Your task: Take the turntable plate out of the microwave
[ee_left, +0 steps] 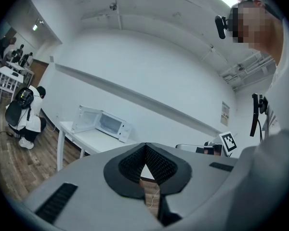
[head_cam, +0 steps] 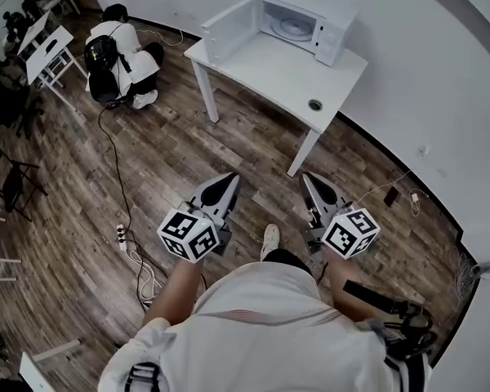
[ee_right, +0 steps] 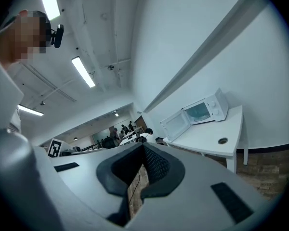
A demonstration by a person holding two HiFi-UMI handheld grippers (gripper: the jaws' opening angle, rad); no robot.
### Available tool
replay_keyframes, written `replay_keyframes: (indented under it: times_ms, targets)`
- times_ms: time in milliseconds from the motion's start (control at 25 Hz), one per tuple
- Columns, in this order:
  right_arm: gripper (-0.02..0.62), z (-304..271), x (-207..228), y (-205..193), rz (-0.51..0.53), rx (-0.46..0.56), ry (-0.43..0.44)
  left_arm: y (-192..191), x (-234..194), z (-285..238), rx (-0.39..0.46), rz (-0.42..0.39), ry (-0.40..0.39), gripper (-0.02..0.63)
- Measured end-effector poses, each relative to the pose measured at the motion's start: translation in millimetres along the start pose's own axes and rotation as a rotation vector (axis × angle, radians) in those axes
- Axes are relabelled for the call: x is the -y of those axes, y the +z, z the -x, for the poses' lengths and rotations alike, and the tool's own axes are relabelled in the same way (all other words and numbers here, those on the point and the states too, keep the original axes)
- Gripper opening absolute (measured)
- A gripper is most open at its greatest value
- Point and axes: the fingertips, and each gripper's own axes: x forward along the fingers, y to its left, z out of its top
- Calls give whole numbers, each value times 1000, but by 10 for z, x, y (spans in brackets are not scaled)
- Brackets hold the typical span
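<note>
Head view: the turntable plate (head_cam: pixel 294 28) lies inside the open microwave (head_cam: pixel 328 37) on the tabletop (head_cam: pixel 269 73), upper centre; the left claw (head_cam: pixel 228 179) and right claw (head_cam: pixel 308 177) are at mid-frame. Left gripper view: left claw pressed together, pinching nothing. Right gripper view: right claw likewise pressed together.

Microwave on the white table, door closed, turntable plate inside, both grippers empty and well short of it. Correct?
One thing is off: the door is open, not closed; the head view shows it swung out sideways. The rest stands: microwave on the white table, turntable plate inside, left gripper and right gripper empty, jaws shut, well short of it.
</note>
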Motion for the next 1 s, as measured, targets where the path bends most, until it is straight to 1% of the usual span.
replay_keyframes:
  times_ms: [320, 640, 800, 1000]
  targets:
    - [2, -443, 806, 471, -25, 3, 38, 231, -129, -927, -18, -19, 23, 11]
    - [2, -759, 1290, 605, -47, -39, 96, 339, -252, -1544, -20, -38, 60, 11]
    - [2, -821, 1525, 703, -48, -27, 82, 367, -313, -1818, -26, -45, 45, 11]
    - [2, -862, 1753, 824, -38, -15, 39, 406, -357, -2124, -35, -46, -3, 11]
